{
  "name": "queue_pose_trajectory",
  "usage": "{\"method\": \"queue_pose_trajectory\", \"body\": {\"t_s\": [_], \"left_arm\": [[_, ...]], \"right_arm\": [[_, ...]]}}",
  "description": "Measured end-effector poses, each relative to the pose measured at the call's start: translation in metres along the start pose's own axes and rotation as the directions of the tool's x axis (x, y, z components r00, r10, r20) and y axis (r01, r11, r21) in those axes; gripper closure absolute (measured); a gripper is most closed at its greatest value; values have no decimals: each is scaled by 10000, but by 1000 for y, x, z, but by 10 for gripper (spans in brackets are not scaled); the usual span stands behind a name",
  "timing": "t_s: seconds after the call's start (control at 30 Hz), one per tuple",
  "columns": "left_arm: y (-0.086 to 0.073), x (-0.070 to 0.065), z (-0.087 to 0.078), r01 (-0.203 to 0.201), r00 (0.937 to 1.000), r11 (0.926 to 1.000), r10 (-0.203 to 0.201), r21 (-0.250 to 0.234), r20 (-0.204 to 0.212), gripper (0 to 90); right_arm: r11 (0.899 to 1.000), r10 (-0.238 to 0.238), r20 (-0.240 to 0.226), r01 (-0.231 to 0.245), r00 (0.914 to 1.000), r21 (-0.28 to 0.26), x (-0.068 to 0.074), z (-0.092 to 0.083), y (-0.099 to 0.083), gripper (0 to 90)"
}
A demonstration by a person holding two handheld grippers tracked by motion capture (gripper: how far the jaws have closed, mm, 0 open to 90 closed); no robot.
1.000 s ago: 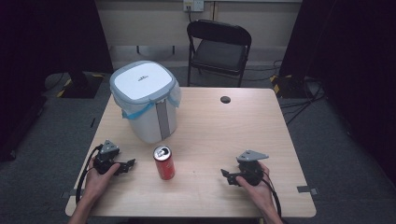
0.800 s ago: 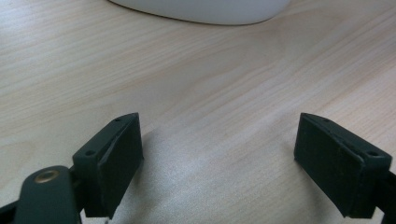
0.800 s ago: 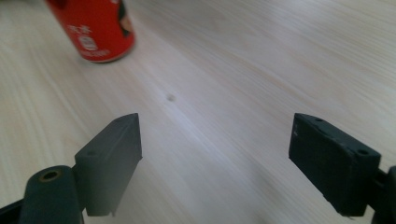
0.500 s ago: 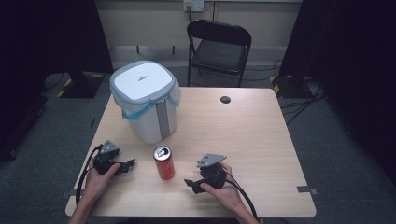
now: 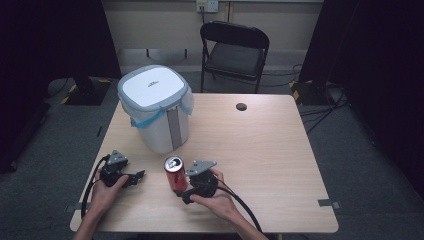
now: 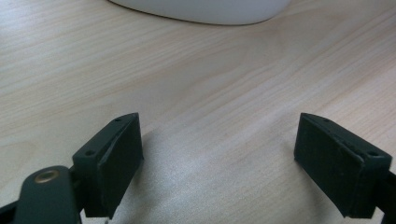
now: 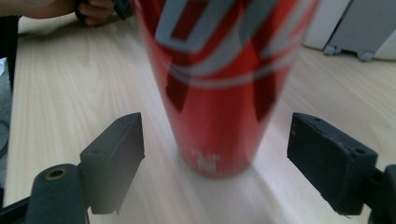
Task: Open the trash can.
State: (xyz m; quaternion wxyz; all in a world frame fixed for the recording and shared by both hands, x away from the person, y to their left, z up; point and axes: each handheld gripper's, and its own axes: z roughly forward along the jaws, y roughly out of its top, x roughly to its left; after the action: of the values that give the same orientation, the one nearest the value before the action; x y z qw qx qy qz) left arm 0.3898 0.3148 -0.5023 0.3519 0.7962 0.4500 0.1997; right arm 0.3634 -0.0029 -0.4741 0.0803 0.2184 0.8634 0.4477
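Soda can point(image 7: 219, 88), red with pale lettering, stands upright on the wooden table point(image 5: 260, 150), directly ahead of our right gripper point(image 7: 215, 158) and framed between its spread jaws, which flank the can's base without touching it. In the high view the can point(image 5: 175, 173) sits just left of that gripper point(image 5: 184, 195), and beyond it rises the white lidded bin point(image 5: 156, 114) with its blue liner.

We judge the risk to be a tip-over. The jaws stand low, near the can's foot, and the blur suggests motion; if one pad meets the wall before the other, or we close off-centre, the can could be pushed aside or toppled toward the bin.

Our right hand point(image 5: 212, 197) lies low on the table, gripper aimed leftward at the can. Our left gripper point(image 6: 219, 163) rests well to the can's far side, jaws wide apart over bare wood, held in the left hand point(image 5: 107, 187).
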Motion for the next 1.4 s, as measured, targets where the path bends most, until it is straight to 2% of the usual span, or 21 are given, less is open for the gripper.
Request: {"method": "queue_pose_trajectory", "body": {"t_s": [0.17,0.23,0.37,0.57,0.6,0.7,0.8,0.87,0.9,0.93,1.0,1.03,1.1,1.13,1.17,1.23,1.27,1.3,1.33,1.37,1.4], "left_arm": [[0,0,0,1,10000,10000,-1,1,2,148],[0,0,0,0,10000,10000,0,2,1,148],[0,0,0,2,10000,10000,-2,-10,1,148],[0,0,0,-1,10000,10000,1,0,0,148],[0,0,0,-1,10000,10000,1,0,0,148],[0,0,0,5,10000,10000,-5,-13,-1,148],[0,0,0,7,10000,10000,-7,-12,3,148],[0,0,0,5,10000,10000,-5,-14,1,148],[0,0,0,5,10000,10000,-5,-14,1,148],[0,0,0,1,10000,10000,-1,-2,-2,148],[0,0,0,6,10000,10000,-6,-14,1,148],[0,0,0,2,10000,10000,-2,0,0,148],[0,0,0,6,10000,10000,-6,-13,3,148],[0,0,0,6,10000,10000,-6,-13,3,148],[0,0,0,6,10000,10000,-6,-4,0,148],[0,0,0,3,10000,10000,-3,0,0,148],[0,0,0,3,10000,10000,-3,0,0,148],[0,0,0,9,10000,10000,-9,-4,-1,148],[0,0,0,9,10000,10000,-9,-4,-1,148],[0,0,0,12,10000,10000,-12,-11,0,148],[0,0,0,12,10000,10000,-12,-11,0,148]], "right_arm": [[9997,-184,114,186,9998,-139,1,10,7,211],[9995,-268,171,270,9995,-130,1,14,7,323],[9999,25,95,-24,10000,-118,0,11,7,330],[9988,366,834,-338,9958,-351,-16,-20,0,333],[9988,366,834,-338,9958,-351,-16,-20,0,333],[9965,741,1402,-677,9873,-497,-30,-43,-10,333],[9961,807,1723,-732,9817,-496,-37,-53,-15,333],[9937,1075,2173,-977,9702,-554,-50,-70,-23,333],[9937,1075,2173,-977,9702,-554,-50,-70,-23,333],[9920,1236,2520,-1129,9598,-565,-59,-82,-30,333],[9914,1286,2637,-1178,9560,-565,-61,-86,-33,333],[9893,1441,2938,-1313,9449,-628,-68,-97,-41,333],[9856,1681,3235,-1536,9312,-701,-75,-107,-48,333],[9856,1681,3235,-1536,9312,-701,-75,-107,-48,333],[9827,1850,3565,-1700,9158,-732,-83,-117,-55,333],[9783,2071,3878,-1902,8982,-817,-90,-128,-61,333],[9783,2071,3878,-1902,8982,-817,-90,-128,-61,333],[9764,2158,4238,-1988,8797,-845,-98,-138,-67,333],[9764,2158,4238,-1988,8797,-845,-98,-138,-67,333],[9734,2283,4582,-2110,8591,-894,-107,-148,-74,333],[9734,2283,4582,-2110,8591,-894,-107,-148,-74,333]]}}
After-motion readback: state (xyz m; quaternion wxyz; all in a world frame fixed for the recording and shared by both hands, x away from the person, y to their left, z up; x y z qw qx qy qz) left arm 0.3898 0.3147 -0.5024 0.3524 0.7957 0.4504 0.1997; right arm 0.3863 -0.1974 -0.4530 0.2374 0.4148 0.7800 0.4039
